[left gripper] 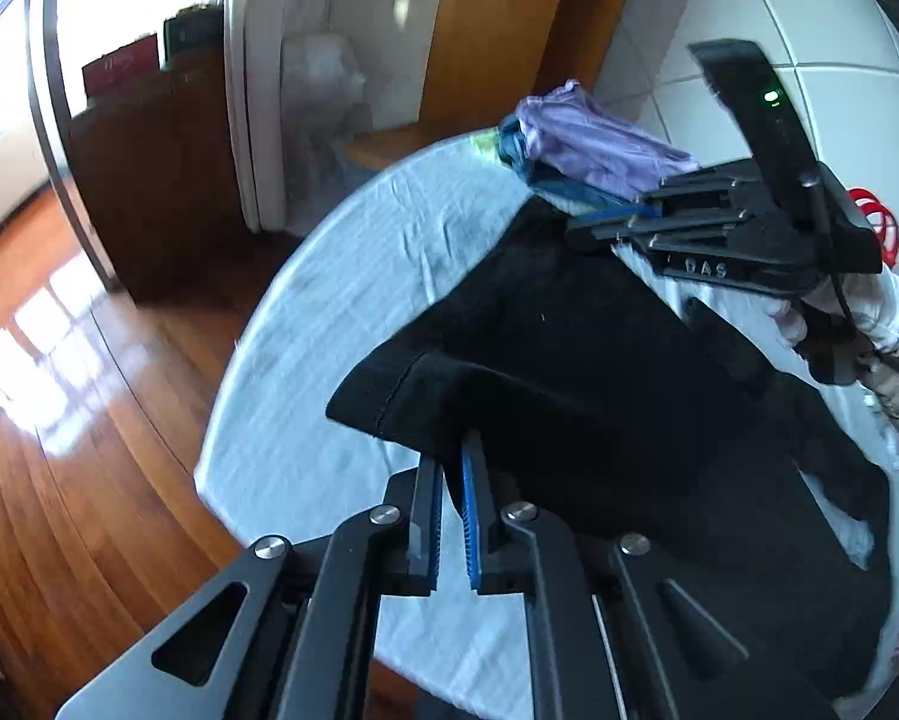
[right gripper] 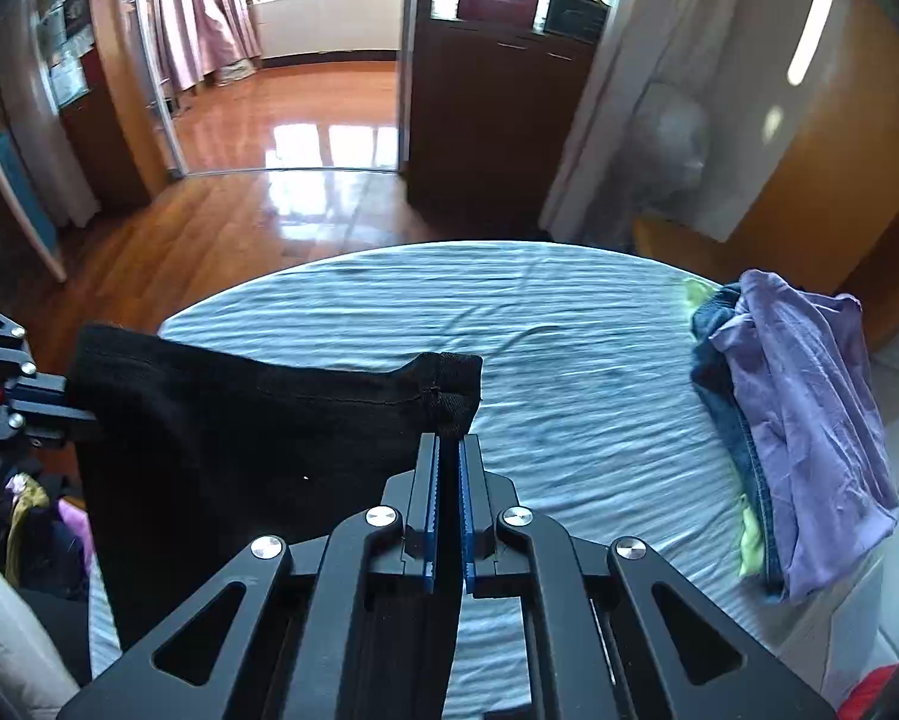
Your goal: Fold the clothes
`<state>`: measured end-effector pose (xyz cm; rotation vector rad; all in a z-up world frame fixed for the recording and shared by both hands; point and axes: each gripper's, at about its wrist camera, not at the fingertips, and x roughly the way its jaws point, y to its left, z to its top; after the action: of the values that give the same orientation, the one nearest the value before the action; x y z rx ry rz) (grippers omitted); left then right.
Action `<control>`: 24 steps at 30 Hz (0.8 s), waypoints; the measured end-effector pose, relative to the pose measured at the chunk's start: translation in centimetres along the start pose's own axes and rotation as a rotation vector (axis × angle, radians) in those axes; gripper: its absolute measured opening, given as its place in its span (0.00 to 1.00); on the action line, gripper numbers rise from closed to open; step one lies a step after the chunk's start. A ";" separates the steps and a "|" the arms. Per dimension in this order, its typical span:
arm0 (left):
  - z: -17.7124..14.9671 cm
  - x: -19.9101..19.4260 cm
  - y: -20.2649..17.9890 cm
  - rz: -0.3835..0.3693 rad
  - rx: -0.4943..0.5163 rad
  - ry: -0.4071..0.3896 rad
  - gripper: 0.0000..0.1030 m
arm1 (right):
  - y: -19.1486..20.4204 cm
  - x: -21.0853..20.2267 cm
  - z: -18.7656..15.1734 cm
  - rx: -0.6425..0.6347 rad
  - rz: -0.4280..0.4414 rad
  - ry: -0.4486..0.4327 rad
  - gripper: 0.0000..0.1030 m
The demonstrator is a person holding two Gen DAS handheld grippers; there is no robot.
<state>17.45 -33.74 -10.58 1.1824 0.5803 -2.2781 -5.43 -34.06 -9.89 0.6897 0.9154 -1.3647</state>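
L gripper & R gripper: fingers pinched nearly closed, each on a hemmed corner of the black garment, held stretched above the near-left of the table w/ pale blue cloth. Folded pile, purple top, far right.

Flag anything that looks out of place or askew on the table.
Nothing looks damaged or spilled. The clothes pile at the table edge is rumpled, purple top overhanging. The black garment is held by both the left gripper and right gripper.
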 end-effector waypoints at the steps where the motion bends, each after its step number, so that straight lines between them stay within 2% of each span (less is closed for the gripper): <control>1: 0.4 1.6 0.3 0.027 -0.009 0.034 0.08 | -0.9 1.2 0.0 0.039 -0.012 0.006 0.09; 3: 0.4 4.5 0.9 0.130 -0.020 0.123 0.13 | -2.2 2.9 -0.4 0.116 -0.022 0.029 0.32; 4: 0.2 5.3 1.3 0.175 -0.026 0.156 0.22 | -2.6 3.4 -0.6 0.154 -0.019 0.045 0.35; 5: -0.1 5.5 1.9 0.177 -0.041 0.167 0.30 | -3.4 2.6 -0.8 0.196 -0.016 0.031 0.35; 6: -0.2 5.0 2.4 0.161 -0.053 0.165 0.32 | -4.3 0.7 -1.8 0.244 -0.008 0.004 0.35; 9: 1.6 2.8 0.5 0.053 0.014 0.126 0.34 | -5.8 -5.7 -5.8 0.300 -0.079 -0.035 0.40; 11: 2.9 1.3 -1.1 -0.024 0.067 0.097 0.37 | -7.6 -10.1 -10.6 0.378 -0.150 -0.016 0.40; 14: 5.2 1.7 -5.8 -0.190 0.167 0.079 0.42 | -10.3 -14.9 -17.6 0.486 -0.251 0.061 0.40; 17: 6.9 4.1 -11.1 -0.288 0.251 0.101 0.42 | -12.1 -17.9 -22.8 0.582 -0.267 0.097 0.40; 19: 7.4 6.4 -14.3 -0.338 0.272 0.146 0.42 | -12.7 -18.3 -24.1 0.592 -0.266 0.103 0.40; 23: 7.2 10.4 -18.5 -0.342 0.299 0.202 0.42 | -14.1 -16.4 -24.7 0.592 -0.206 0.099 0.40; 24: 7.0 11.1 -19.2 -0.322 0.314 0.212 0.42 | -14.3 -15.4 -24.8 0.582 -0.190 0.102 0.40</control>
<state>-4.09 -25.36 -13.56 1.5950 0.5339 -2.6035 -22.73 -6.63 -7.63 1.1422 0.6700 -1.8040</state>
